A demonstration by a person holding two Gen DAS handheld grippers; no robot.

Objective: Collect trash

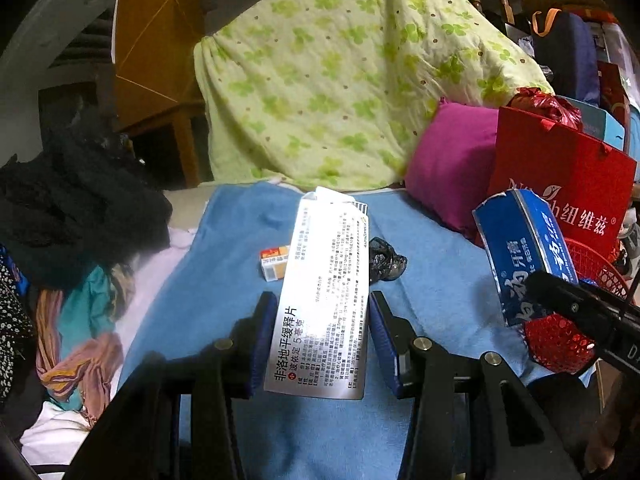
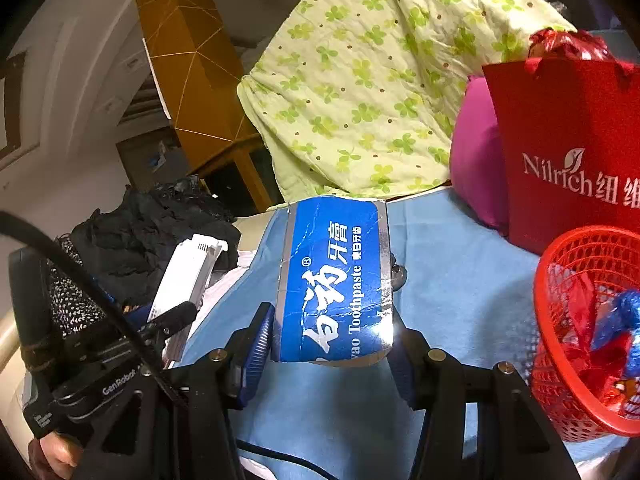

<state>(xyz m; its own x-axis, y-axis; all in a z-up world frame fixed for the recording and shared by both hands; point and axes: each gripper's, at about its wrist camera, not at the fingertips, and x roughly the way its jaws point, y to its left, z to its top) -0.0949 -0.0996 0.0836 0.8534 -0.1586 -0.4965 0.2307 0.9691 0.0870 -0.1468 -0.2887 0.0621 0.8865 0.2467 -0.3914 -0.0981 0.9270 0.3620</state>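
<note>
**Both grippers carrying boxes above the bed**

I'm holding a white medicine box (image 1: 324,292) in the left gripper (image 1: 323,340); the blue pads are pressing on both long sides and the box is sticking out fwd, lifted off the blue towel (image 1: 224,280). The right gripper (image 2: 332,344) is clamping a blue toothpaste box (image 2: 334,280), crumpled w/ silver edges, also raised over the towel. In the left wrist view that toothpaste box is showing at the right, just above the red mesh basket (image 2: 580,320).

The basket is sitting at the right edge of the towel and is already holding red and blue wrappers (image 2: 592,336). Still lying on the towel: a small orange-and-white box (image 1: 275,263) and a dark crumpled wad (image 1: 386,260), both just beyond the medicine box, one on either side.

Behind the basket a red paper bag (image 2: 568,152) is standing upright, a magenta cushion (image 1: 452,176) beside it. A green clover-print quilt (image 1: 340,72) is draping over something at the back. Dark clothes (image 1: 76,200) are piling up at the left.
</note>
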